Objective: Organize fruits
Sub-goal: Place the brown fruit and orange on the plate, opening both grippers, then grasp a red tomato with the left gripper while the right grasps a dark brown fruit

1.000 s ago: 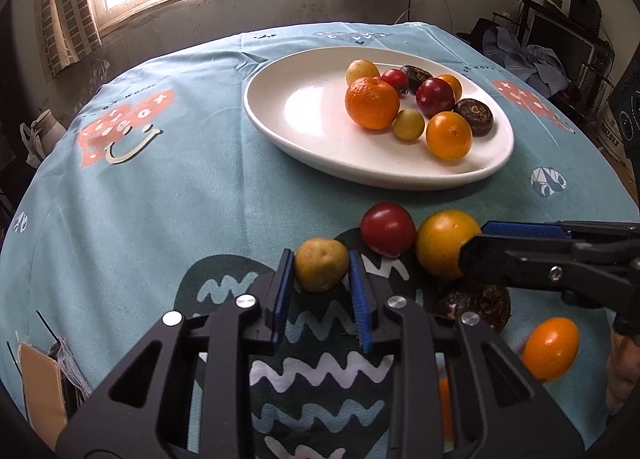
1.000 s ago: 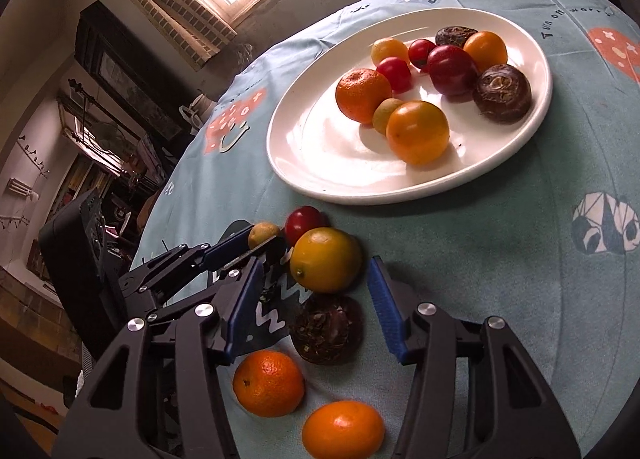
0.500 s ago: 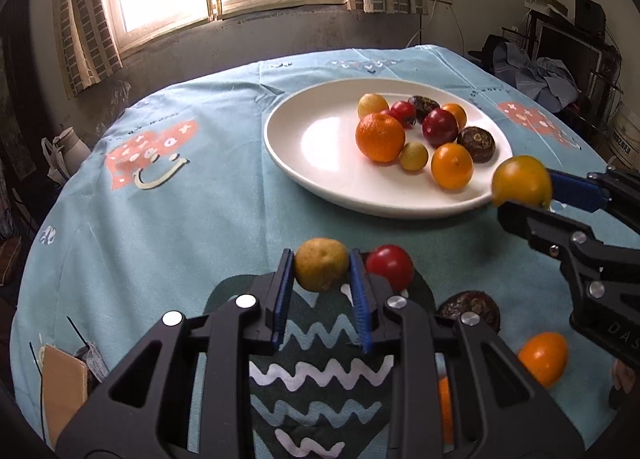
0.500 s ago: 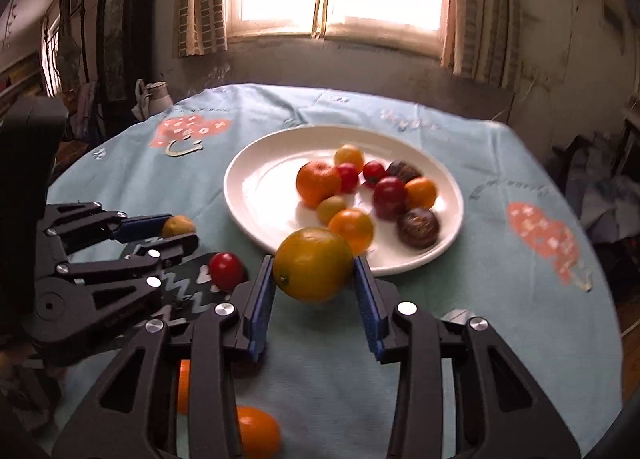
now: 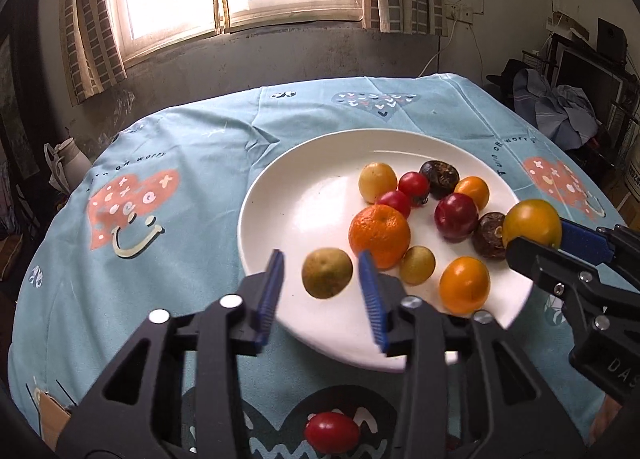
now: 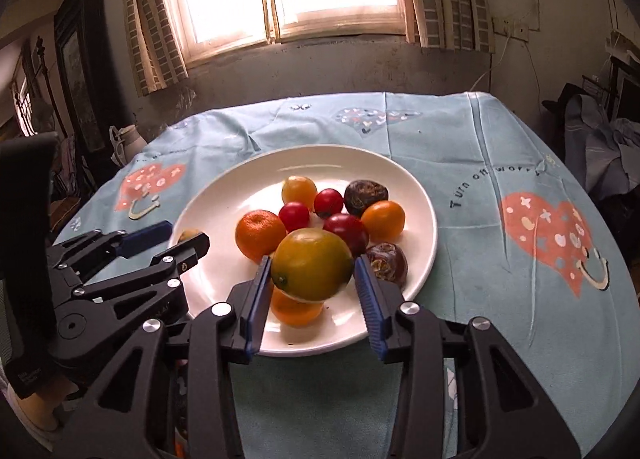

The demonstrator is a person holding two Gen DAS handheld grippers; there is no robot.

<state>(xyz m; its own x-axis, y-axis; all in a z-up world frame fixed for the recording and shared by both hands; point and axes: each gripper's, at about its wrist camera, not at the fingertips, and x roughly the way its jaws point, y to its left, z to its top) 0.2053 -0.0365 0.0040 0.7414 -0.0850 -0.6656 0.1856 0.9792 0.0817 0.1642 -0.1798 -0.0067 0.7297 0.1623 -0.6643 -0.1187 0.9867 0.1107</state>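
A white plate on the blue tablecloth holds several fruits, among them a mandarin. My left gripper hangs over the plate's near left rim. Its jaws are opening, and a small yellow-brown fruit sits loose between the pads with a gap on each side. My right gripper is over the plate's near right part. Its jaws are also opening, and a yellow-green citrus lies between the pads, barely clear of them.
A red tomato lies on the cloth below my left gripper, near the table's front edge. A pale jug stands beyond the table's left edge. Clothes and shelves crowd the right side of the room.
Both grippers rose and moved forward from the loose fruits to above the plate, each carrying its fruit. The left jaws have spread off the small fruit, and the right jaws have eased apart.
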